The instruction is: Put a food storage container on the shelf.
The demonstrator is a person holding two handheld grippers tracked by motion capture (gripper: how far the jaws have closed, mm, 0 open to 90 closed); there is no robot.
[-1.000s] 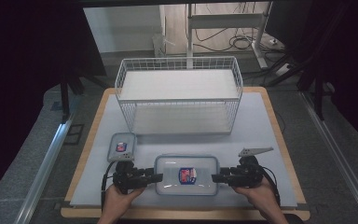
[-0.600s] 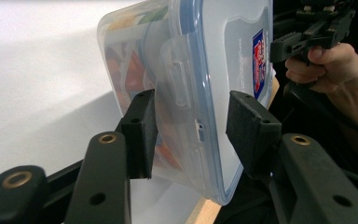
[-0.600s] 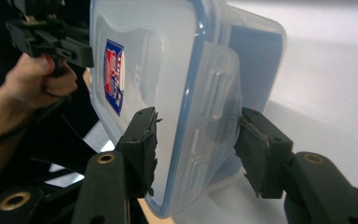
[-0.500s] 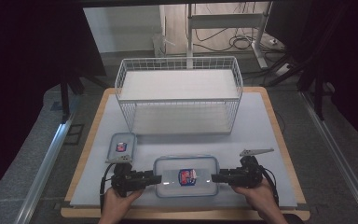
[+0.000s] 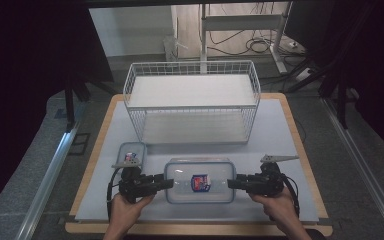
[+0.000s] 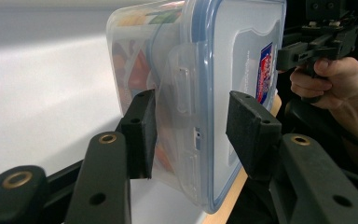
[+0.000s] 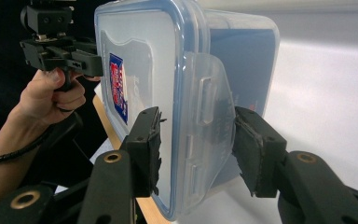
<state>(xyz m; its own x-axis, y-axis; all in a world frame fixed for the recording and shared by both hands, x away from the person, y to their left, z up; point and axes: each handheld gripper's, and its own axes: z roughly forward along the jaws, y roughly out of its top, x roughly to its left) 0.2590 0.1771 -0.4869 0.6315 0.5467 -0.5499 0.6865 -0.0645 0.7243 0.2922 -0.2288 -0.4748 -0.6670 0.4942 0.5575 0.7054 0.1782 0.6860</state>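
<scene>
The box is clear plastic, rectangular, with a blue-edged clip lid bearing a sticker. It lies flat, lid shut, at the mat's six o'clock edge.

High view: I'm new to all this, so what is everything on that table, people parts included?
Clear plastic food container with blue-rimmed lid: one, clear and blue, table's near edge, centre.
Small clear plastic container: one, clear, just left of and behind the big one.
White wire basket: one, white, middle of the table, far side.
White-topped table with wooden edge: one.
Left hand-held gripper: one, black, jaws astride the big container's left end.
Right hand-held gripper: one, black, astride its right end.
Hands: left hand, right hand, bottom edge.
</scene>
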